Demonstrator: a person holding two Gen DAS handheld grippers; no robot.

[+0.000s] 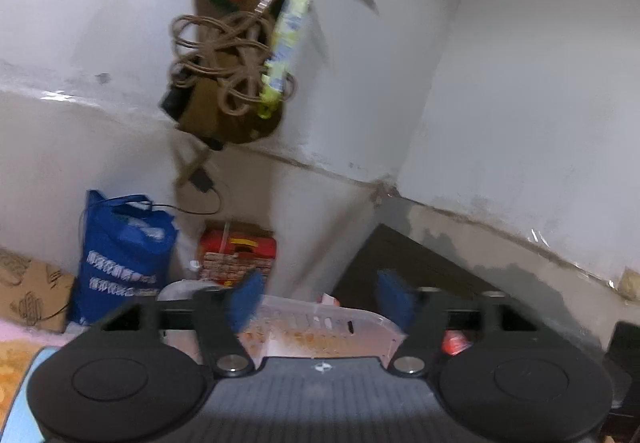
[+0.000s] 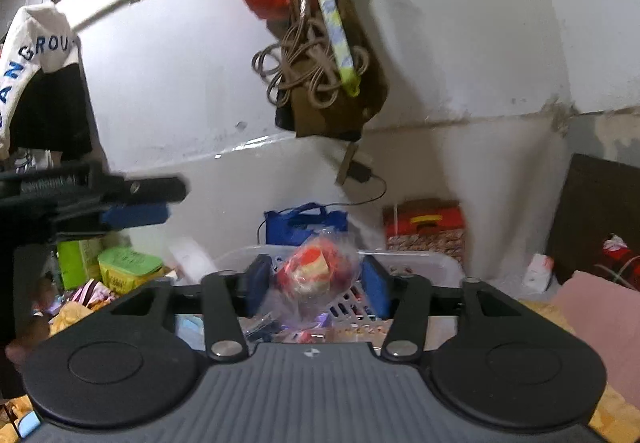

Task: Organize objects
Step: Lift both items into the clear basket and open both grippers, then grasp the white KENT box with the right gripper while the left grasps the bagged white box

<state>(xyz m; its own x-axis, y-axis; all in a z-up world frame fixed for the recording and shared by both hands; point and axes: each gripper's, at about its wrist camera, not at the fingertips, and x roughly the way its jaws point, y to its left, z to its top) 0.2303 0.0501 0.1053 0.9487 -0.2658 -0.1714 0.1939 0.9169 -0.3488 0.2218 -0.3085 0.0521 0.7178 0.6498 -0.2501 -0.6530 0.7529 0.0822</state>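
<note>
In the right wrist view a clear plastic bag with something red and cream inside [image 2: 316, 275] sits between the blue pads of my right gripper [image 2: 316, 283]. The pads stand just off its sides, so the jaws are open. Below it is a white slotted basket [image 2: 444, 263] holding small items. My left gripper [image 1: 320, 299] is open with nothing between its blue pads, and it hovers over the same basket [image 1: 360, 323]. Its fingers [image 2: 136, 213] also show at the left of the right wrist view.
A blue tote bag [image 1: 120, 255] and a red gift box [image 1: 240, 251] stand against the white wall behind the basket. A brown bag with coiled rope [image 1: 224, 83] hangs above. A dark board [image 1: 400, 263] leans at the right. A green tub [image 2: 124, 267] sits in the clutter at the left.
</note>
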